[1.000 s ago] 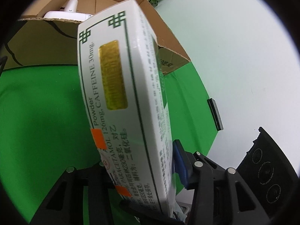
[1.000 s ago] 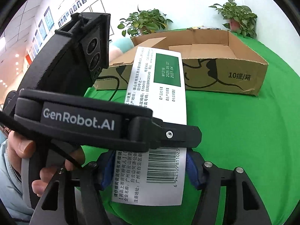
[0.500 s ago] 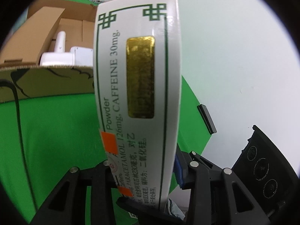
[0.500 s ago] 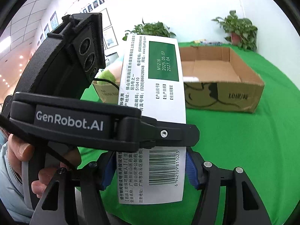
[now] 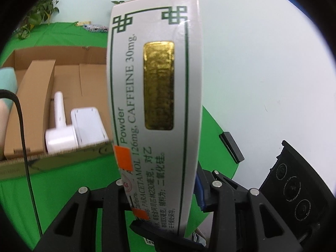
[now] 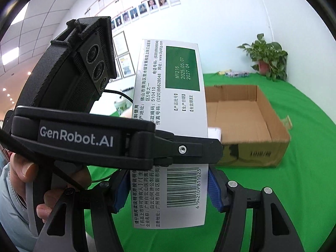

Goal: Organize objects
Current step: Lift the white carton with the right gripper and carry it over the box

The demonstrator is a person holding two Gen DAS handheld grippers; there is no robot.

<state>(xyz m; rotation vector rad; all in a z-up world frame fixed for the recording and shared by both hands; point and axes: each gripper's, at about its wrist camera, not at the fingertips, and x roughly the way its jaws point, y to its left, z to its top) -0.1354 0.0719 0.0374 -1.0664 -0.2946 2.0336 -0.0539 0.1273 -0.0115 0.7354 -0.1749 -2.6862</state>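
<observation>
Green cloth [image 6: 273, 199] covers the work surface, with a white wall behind it; the right wrist view also shows one row of portrait photos [image 6: 145, 8] high on that wall.

One white medicine box [image 5: 155, 105] is held above the cloth by both grippers at once. Its printed face reads "CAFFEINE 30mg" and carries one gold foil patch and two orange marks in the left wrist view. The opposite face, in the right wrist view, carries one barcode and one green date panel.

The left gripper [image 5: 161, 191] has its two jaws closed against the lower end of the medicine box; one blue pad [image 5: 198, 191] is visible on its right side. The right gripper [image 6: 168, 191] has its jaws closed on the barcode end of the same box, with two blue pads pressed to its edges. The left gripper body crosses in front of the box in the right wrist view, held by one hand [image 6: 25, 172].

One open cardboard box [image 6: 247, 126] stands on the cloth, behind and below the medicine box. Two white items lie inside it: one handled device [image 5: 59, 132] and one flat rectangular unit [image 5: 88, 126], touching each other.

One potted plant [image 6: 266, 56] stands at the far edge of the cloth. One black cable [image 5: 23, 142] runs down the left side of the left wrist view.
</observation>
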